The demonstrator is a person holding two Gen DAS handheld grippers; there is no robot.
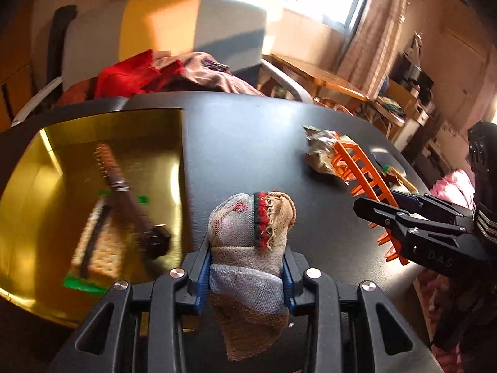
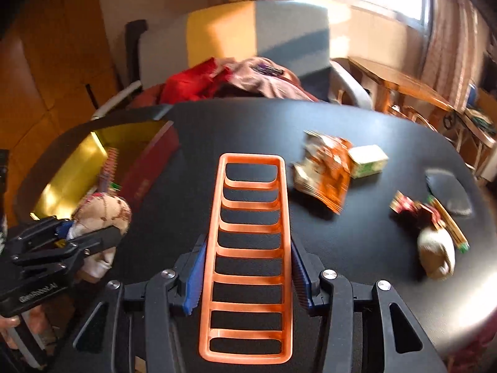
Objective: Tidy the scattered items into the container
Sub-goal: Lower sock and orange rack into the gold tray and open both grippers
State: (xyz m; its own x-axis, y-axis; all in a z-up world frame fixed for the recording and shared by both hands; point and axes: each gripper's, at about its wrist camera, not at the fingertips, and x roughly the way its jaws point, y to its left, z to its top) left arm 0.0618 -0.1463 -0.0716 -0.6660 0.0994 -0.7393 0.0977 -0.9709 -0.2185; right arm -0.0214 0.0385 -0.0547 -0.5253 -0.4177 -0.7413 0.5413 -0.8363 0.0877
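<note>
Socks first: from the left wrist, the left tongs [image 1: 247,283] pinch a sock [image 1: 248,248] just right of the gold box [image 1: 155,121], which already holds a brush [image 1: 124,186] and a cracker pack [image 1: 96,255]. From the right wrist, the right tongs [image 2: 247,276] clamp an orange rack [image 2: 248,248] above the tabletop [image 2: 233,124]; a wrapper [image 2: 323,174], small carton [image 2: 368,160] and another sock [image 2: 435,255] lie outside, so I'd judge the tidying partway.
</note>
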